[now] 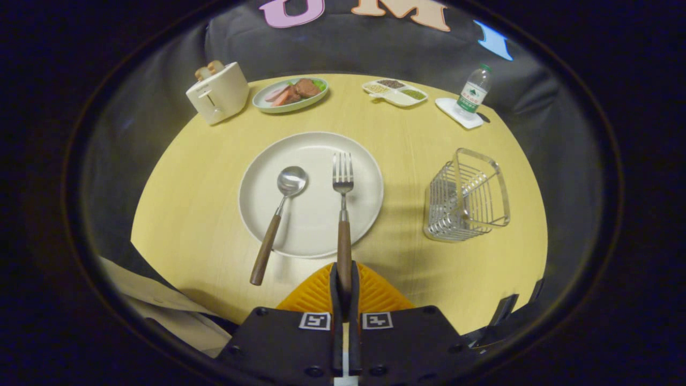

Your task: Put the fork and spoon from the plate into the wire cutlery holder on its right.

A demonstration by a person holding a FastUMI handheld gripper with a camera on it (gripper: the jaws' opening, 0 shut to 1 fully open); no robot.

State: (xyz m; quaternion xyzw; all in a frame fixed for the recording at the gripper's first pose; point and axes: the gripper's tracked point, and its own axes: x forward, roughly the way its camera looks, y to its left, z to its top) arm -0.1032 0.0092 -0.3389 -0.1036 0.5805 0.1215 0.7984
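1. I am seeing the steel fork with a dark wooden handle lying across the round white plate, tines pointing away from me.
2. My tongs are clamping together on the end of that handle.
3. The matching wooden-handled steel spoon is resting on the plate just left of the fork.
4. The wire cutlery holder is standing on the yellow tabletop, right of the plate and apart from it.
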